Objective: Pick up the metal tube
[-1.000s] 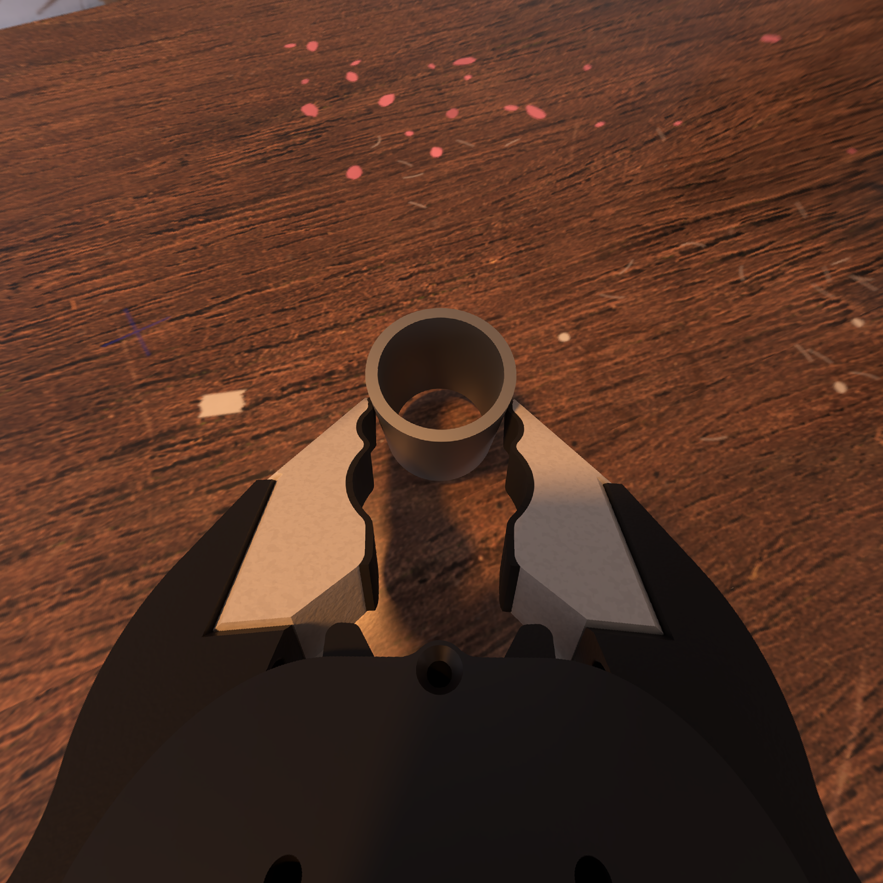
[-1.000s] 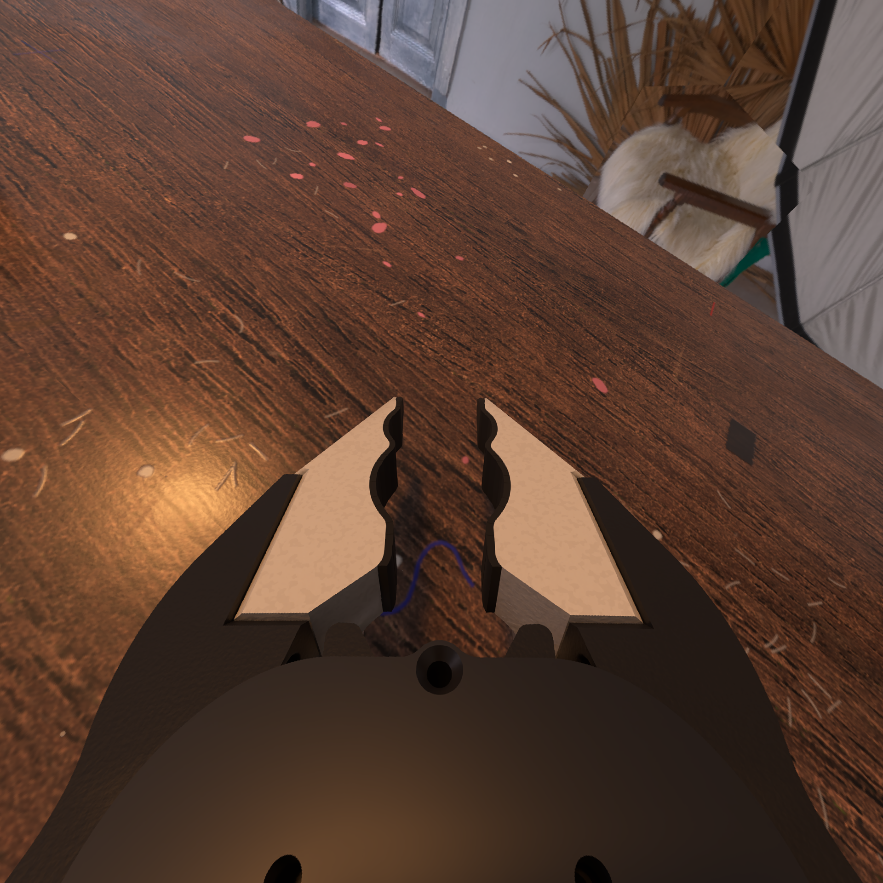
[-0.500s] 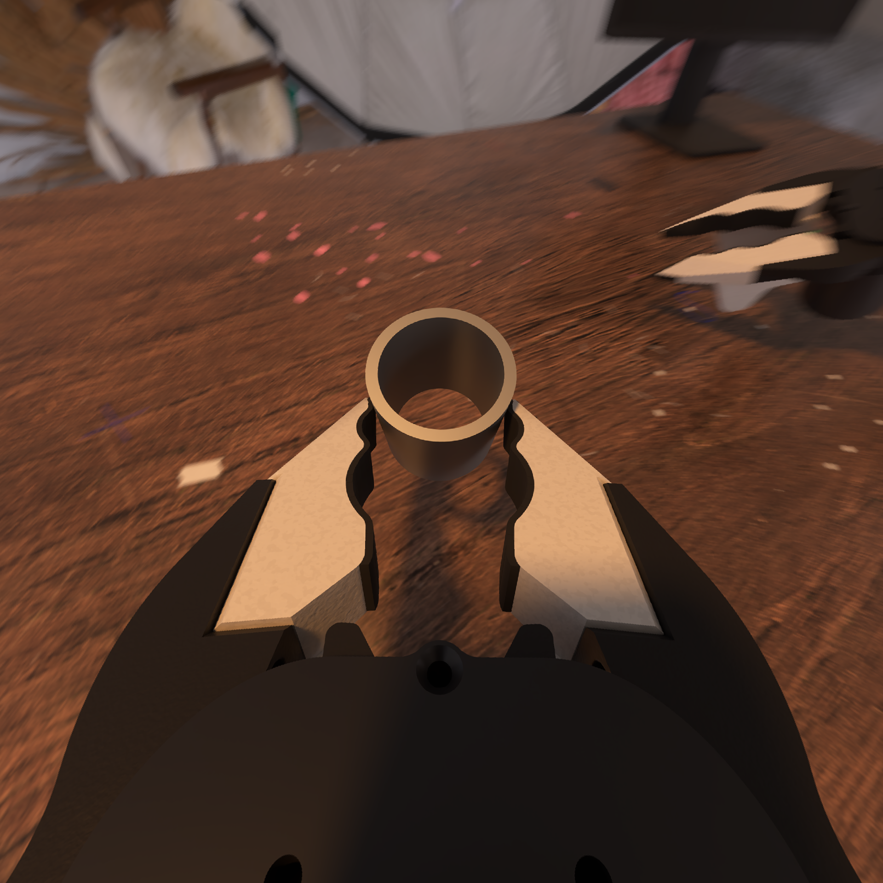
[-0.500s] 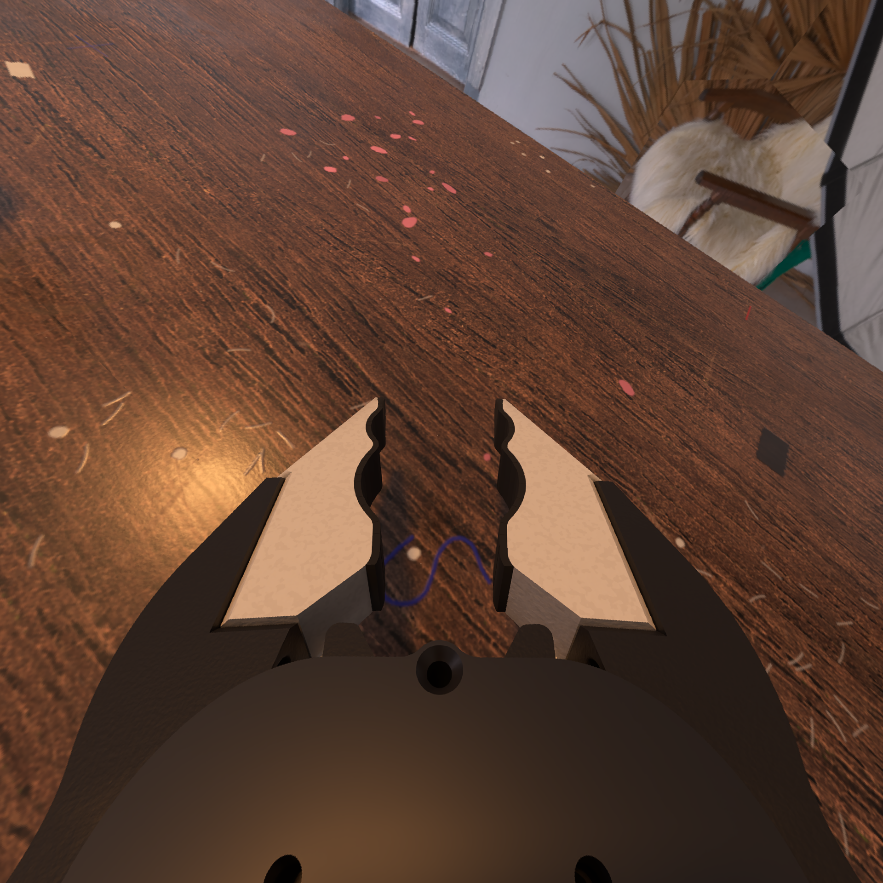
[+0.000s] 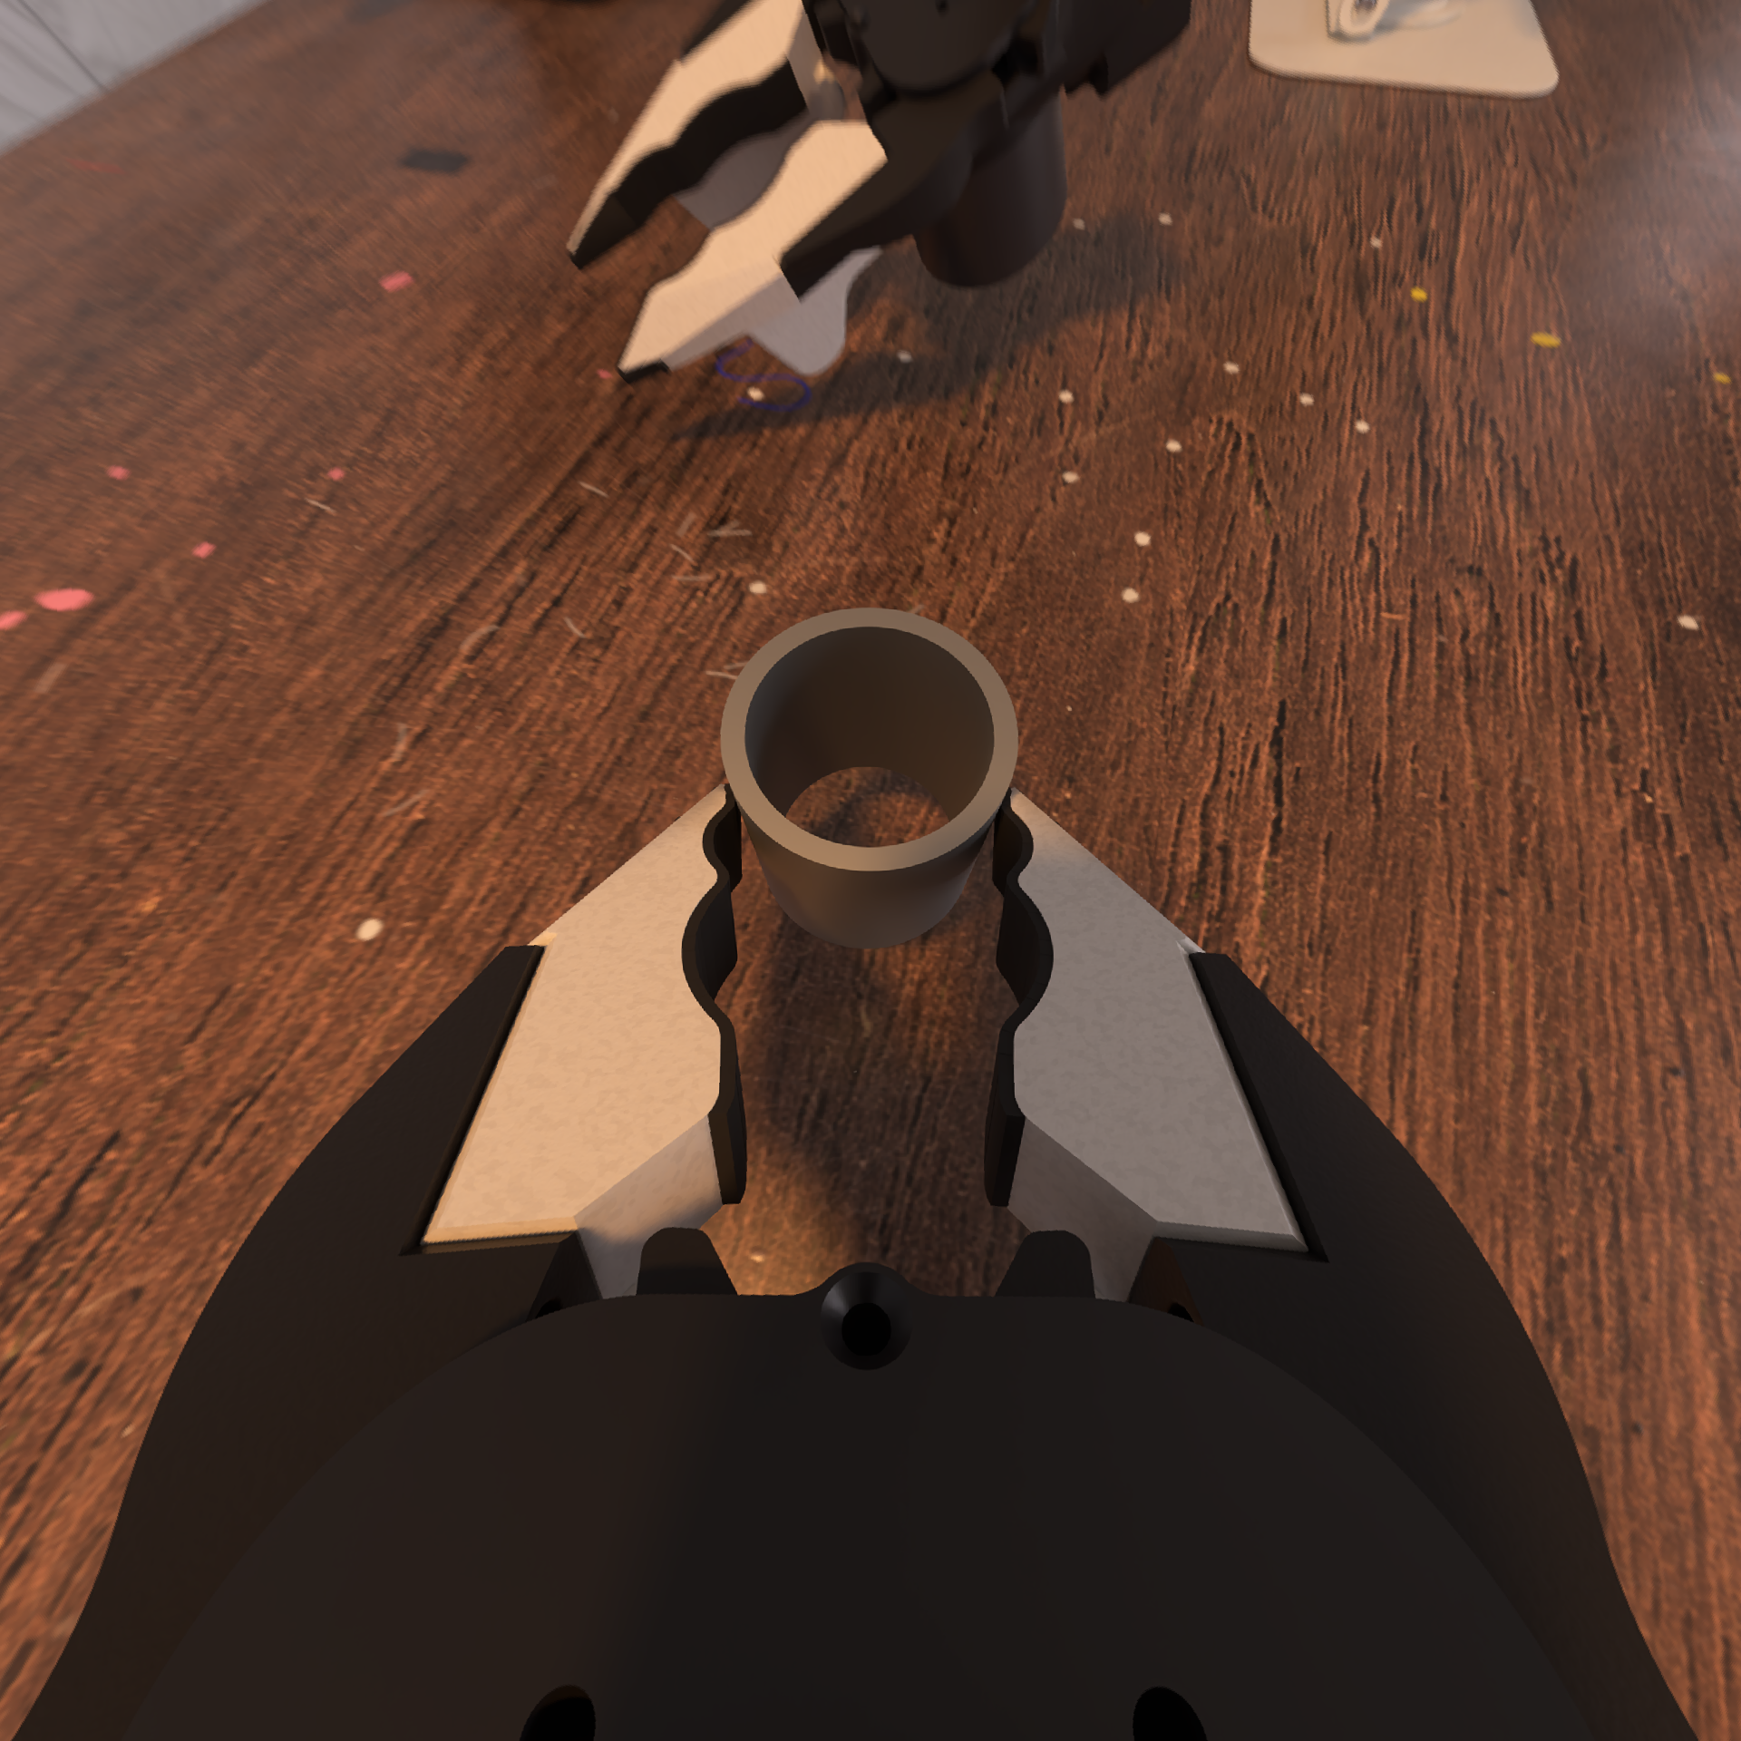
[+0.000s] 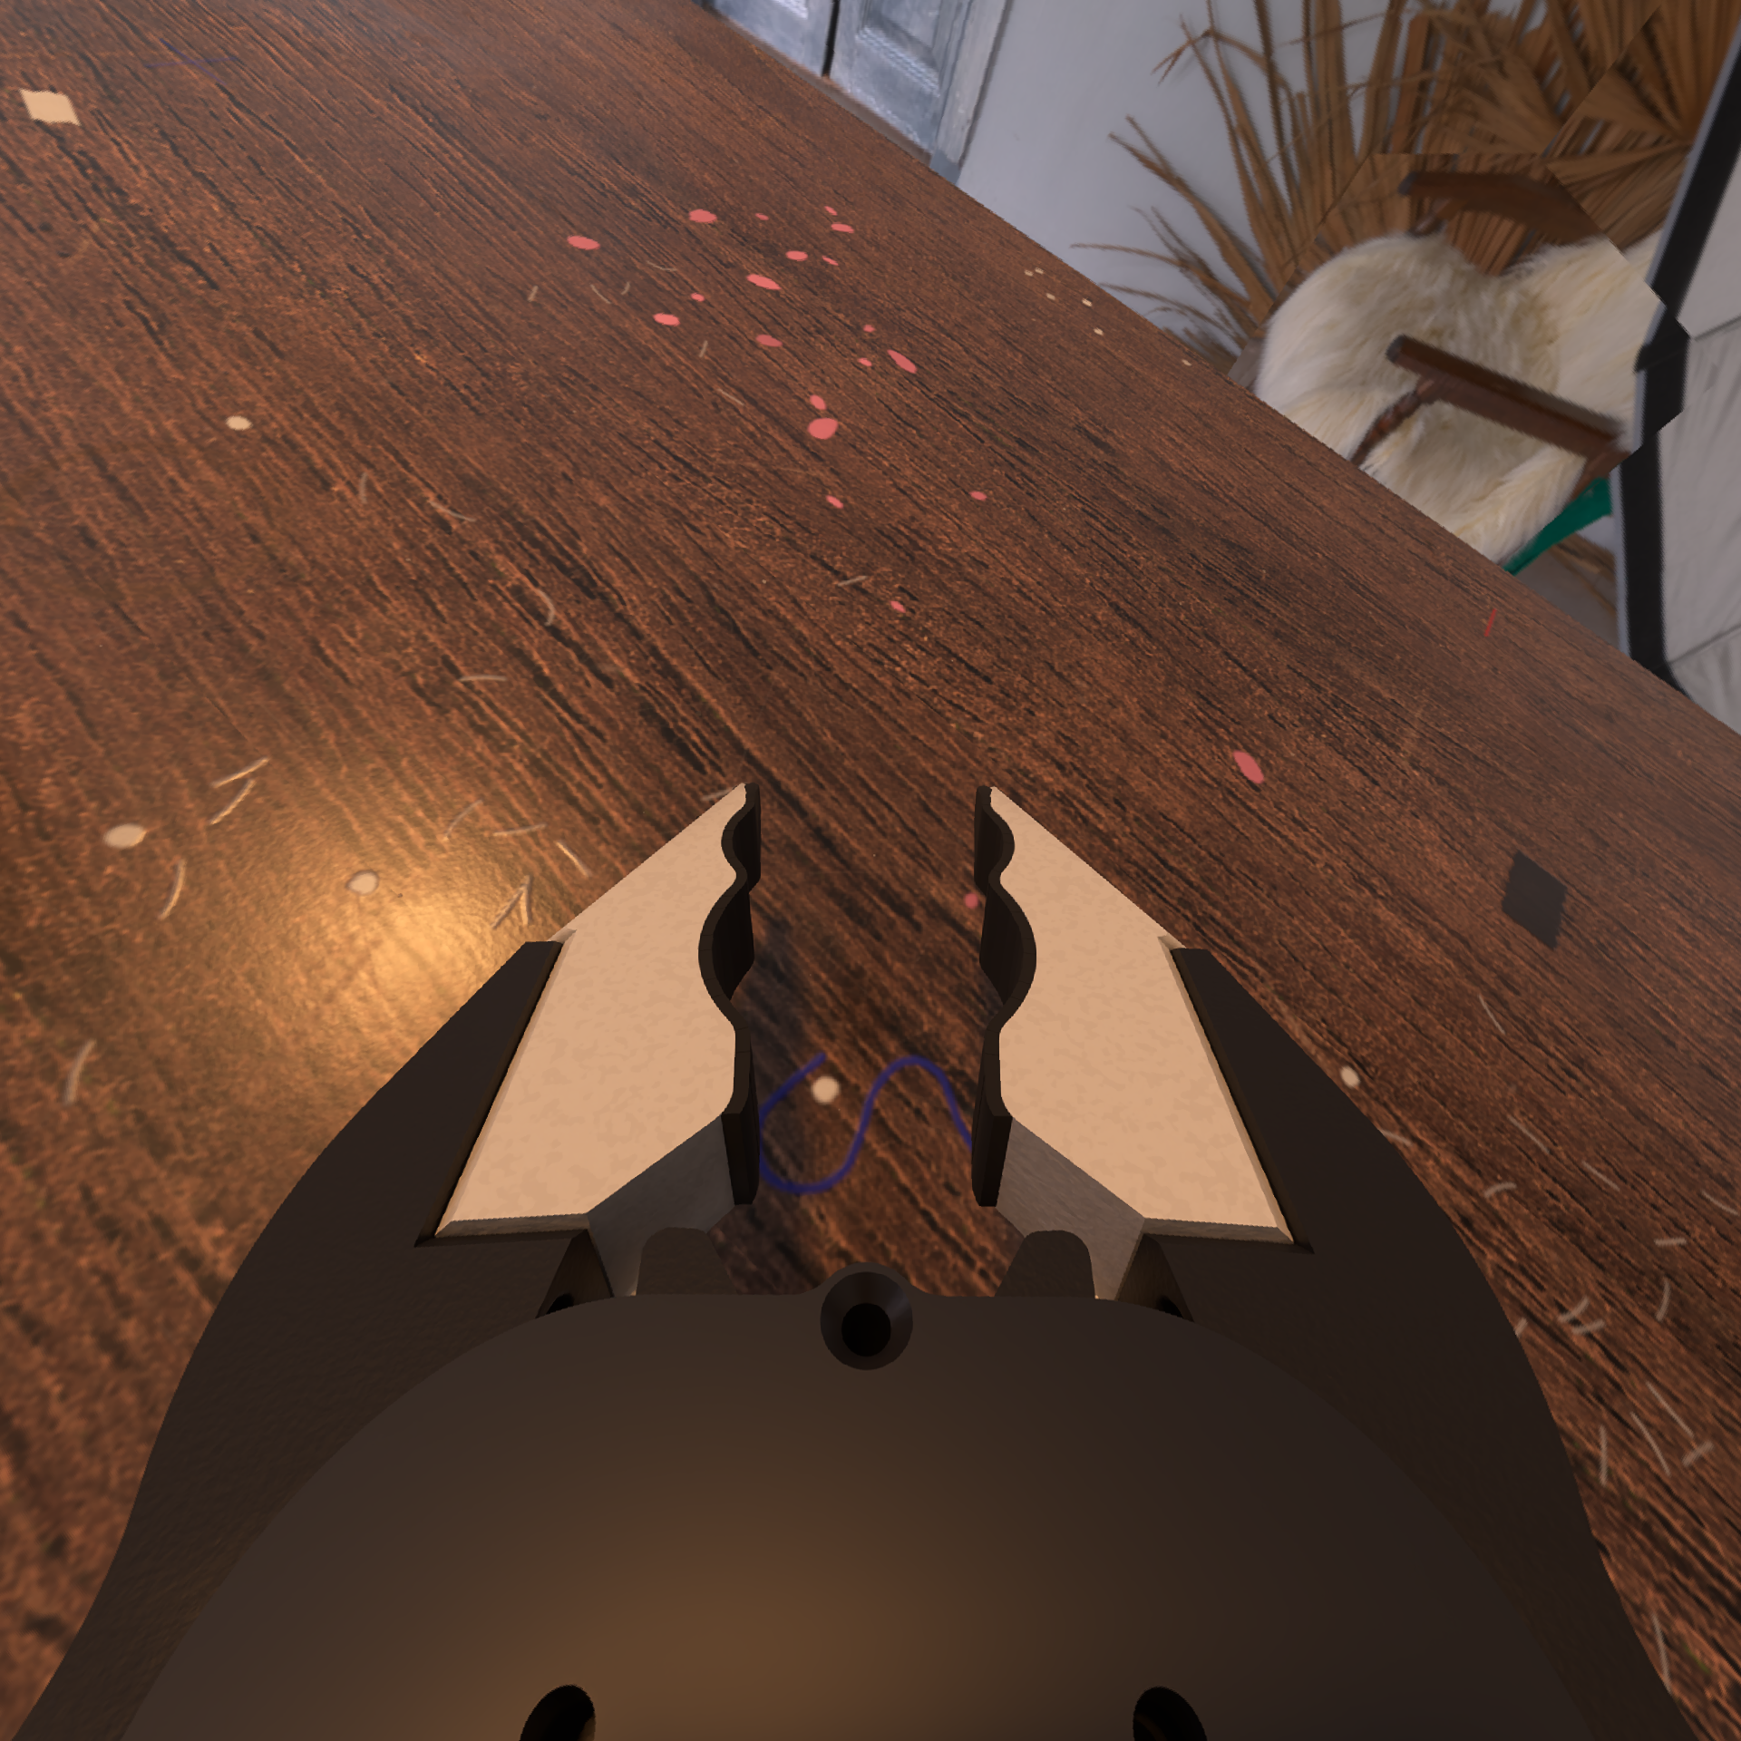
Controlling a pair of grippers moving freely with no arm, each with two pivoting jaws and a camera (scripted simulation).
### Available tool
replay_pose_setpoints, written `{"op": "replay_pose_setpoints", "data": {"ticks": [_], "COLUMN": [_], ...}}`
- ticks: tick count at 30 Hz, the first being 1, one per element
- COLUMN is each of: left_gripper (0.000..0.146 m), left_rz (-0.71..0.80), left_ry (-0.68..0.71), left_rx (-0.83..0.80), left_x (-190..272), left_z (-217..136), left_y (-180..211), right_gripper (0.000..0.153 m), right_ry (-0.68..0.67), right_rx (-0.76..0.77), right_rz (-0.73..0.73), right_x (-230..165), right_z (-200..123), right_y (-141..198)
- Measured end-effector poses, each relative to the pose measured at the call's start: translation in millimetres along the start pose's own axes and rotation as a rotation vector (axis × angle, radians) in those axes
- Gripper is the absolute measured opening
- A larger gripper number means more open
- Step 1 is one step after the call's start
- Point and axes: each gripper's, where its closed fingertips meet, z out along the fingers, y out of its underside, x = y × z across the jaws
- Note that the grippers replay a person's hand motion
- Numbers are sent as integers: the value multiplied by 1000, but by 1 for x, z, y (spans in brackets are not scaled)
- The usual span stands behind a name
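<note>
Left gripper (image 5: 867, 829): fingers (image 5: 603, 1017) clamped on the short tan-grey metal tube (image 5: 867, 886), one fingertip against each side of its wall, contact right at the tips and not deeper in the scalloped pads. Tube's long axis runs roughly upright, crosswise to the fingers, and tips slightly toward the camera; the open mouth faces the lens and the dark brown wooden worktop (image 5: 1413, 754) shows through the bore. Lower rim appears clear of the worktop, so the tube is judged lifted, though the gap itself cannot be seen plainly. Beyond it, further along the left fingers' line and offset a little left, hangs the right gripper (image 5: 659, 292), well apart from the tube, above a thin blue squiggle mark (image 5: 768, 386). A pale flat pad (image 5: 1394, 56) sits at the far right edge. Right wrist view: right gripper (image 6: 865, 801) with fingers (image 6: 622, 1017) apart and nothing between them, only the worktop (image 6: 377, 471) and the same squiggle (image 6: 848, 1130); pink flecks (image 6: 820, 429) ahead, tube not in this view. Judgement: the tip-only hold is the weak point; raise straight along the tube axis, without tilt, or it may pivot and slip.
</note>
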Motion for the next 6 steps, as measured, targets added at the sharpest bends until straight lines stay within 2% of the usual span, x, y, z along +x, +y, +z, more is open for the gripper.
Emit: {"op": "replay_pose_setpoints", "data": {"ticks": [3,6], "left_gripper": [54,54], "left_rz": [-4,-9], "left_ry": [14,-84], "left_rx": [-63,-106], "left_x": [2,-13], "left_z": [11,19], "left_y": [10,17], "right_gripper": [45,45], "right_ry": [-1,-1], "right_rx": [-2,-3], "right_rz": [-4,-8], "right_x": [-1,-1], "right_z": [0,0], "right_y": [0,0]}}
